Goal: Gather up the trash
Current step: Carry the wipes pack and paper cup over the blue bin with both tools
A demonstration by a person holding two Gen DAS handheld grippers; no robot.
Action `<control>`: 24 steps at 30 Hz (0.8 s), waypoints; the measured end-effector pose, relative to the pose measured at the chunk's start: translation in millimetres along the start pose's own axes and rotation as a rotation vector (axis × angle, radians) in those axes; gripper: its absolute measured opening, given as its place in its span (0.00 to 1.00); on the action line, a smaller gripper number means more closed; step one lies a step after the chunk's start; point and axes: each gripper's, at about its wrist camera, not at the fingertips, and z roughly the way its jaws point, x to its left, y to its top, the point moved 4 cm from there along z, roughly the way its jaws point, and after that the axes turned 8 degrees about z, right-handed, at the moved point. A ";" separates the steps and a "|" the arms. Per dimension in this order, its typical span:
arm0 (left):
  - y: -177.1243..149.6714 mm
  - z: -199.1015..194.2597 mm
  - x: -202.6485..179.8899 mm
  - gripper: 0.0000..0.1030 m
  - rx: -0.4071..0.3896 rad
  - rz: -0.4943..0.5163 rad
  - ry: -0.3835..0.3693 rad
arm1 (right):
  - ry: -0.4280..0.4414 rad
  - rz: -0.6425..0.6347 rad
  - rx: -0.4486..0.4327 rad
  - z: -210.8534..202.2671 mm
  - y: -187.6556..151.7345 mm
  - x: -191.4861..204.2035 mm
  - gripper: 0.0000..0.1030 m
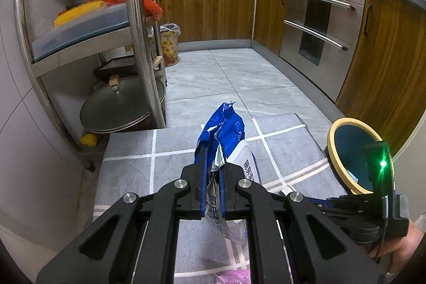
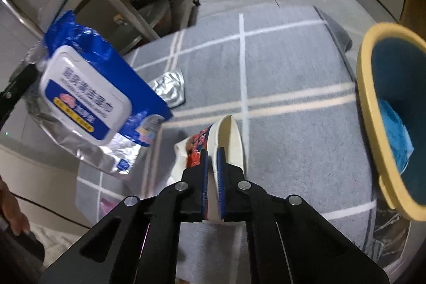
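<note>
My left gripper (image 1: pixel 213 156) is shut on a blue and silver wet-wipe pack (image 1: pixel 226 132), held above the grey checked mat (image 1: pixel 173 140). The same pack (image 2: pixel 87 97) shows at the left of the right wrist view, lifted off the mat (image 2: pixel 293 71). My right gripper (image 2: pixel 213 159) is shut on a crushed paper cup (image 2: pixel 226 140) with a red pattern, held above the mat. A small bin (image 2: pixel 394 103) with a cream rim and blue inside stands to its right, with blue trash (image 2: pixel 394 129) inside. The bin (image 1: pixel 351 153) also shows at the right of the left wrist view.
A silver foil wrapper (image 2: pixel 170 87) lies on the mat. A pink wrapper (image 1: pixel 234 277) lies near the mat's near edge. A steel rack (image 1: pixel 138 25) with pots stands left. A flowered waste bin (image 1: pixel 169 44) stands beyond it. Wooden cabinets and an oven (image 1: pixel 319 31) line the right.
</note>
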 end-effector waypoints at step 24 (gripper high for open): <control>52.8 -19.5 -99.5 0.07 -0.133 0.120 -0.106 | -0.171 0.068 -0.351 -131.6 29.6 -80.5 0.04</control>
